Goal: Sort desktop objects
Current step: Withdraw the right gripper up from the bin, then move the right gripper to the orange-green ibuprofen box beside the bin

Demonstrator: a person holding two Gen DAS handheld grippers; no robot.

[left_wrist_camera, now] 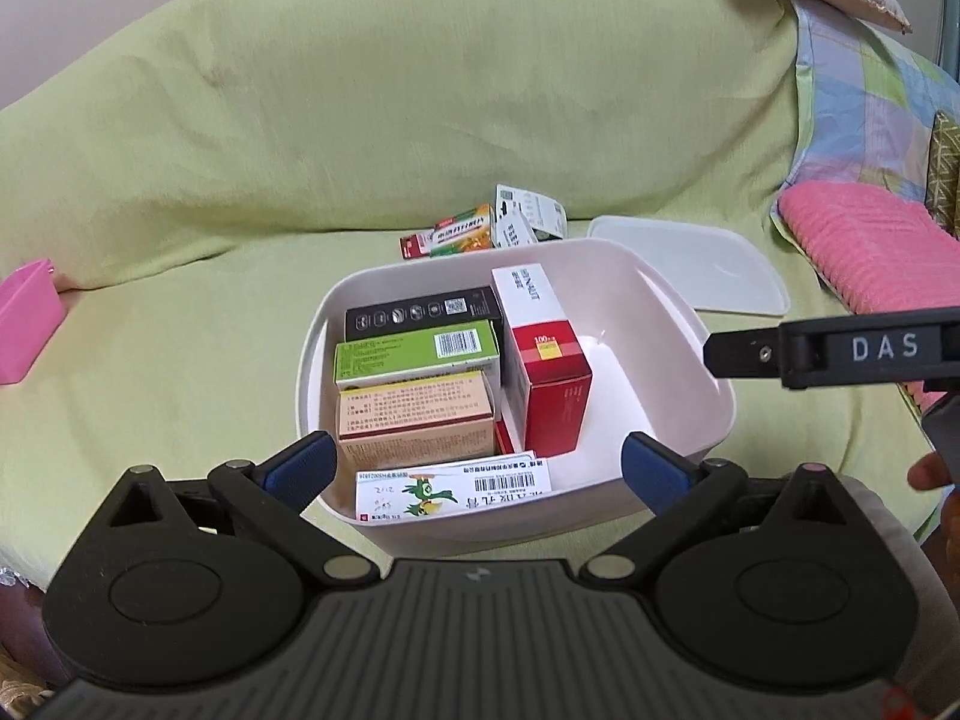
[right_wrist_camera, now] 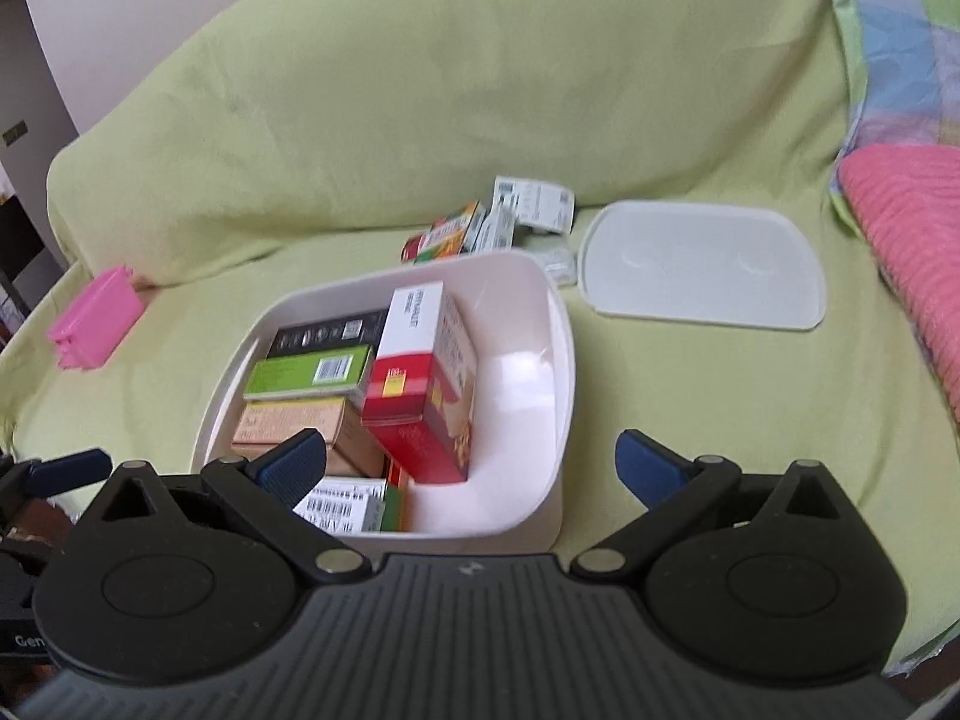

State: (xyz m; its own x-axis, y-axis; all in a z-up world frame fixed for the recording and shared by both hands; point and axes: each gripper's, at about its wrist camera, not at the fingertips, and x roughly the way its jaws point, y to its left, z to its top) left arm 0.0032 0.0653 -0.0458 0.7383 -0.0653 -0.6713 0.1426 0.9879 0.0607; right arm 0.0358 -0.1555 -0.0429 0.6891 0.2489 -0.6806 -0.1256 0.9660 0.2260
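- Hovering over the near edge of the white bin (left_wrist_camera: pixel 684 324), the left gripper (left_wrist_camera: pixel 480 468) has its blue pads spread wide with nothing between them.
- Right gripper (right_wrist_camera: pixel 471 462) also spread and empty, just above the bin's near rim; likely poised between picks.
- Bin sits on a green-covered sofa seat (left_wrist_camera: pixel 180 390). Its left half is packed: black box (left_wrist_camera: pixel 420 312), green box (left_wrist_camera: pixel 414 351) and tan box (left_wrist_camera: pixel 414 420) lie stacked flat, presumably to save room.
- Red-and-white box (left_wrist_camera: pixel 543 360) stands on end beside the stack, leaning slightly; right side of the bin is bare, so there is space left for more.
- White box with a bird drawing (left_wrist_camera: pixel 444 492) rests against the near wall of the bin, barcode up.
- Small pile of loose boxes (right_wrist_camera: pixel 480 225) lies behind the bin on the seat, not yet sorted; my guess is these go in next.
- Clear lid (right_wrist_camera: pixel 702 264) is set aside flat to the right of that pile, off the bin so it stays open for loading.
- Pink box (right_wrist_camera: pixel 96 324) is well apart at the left; its role is unclear.
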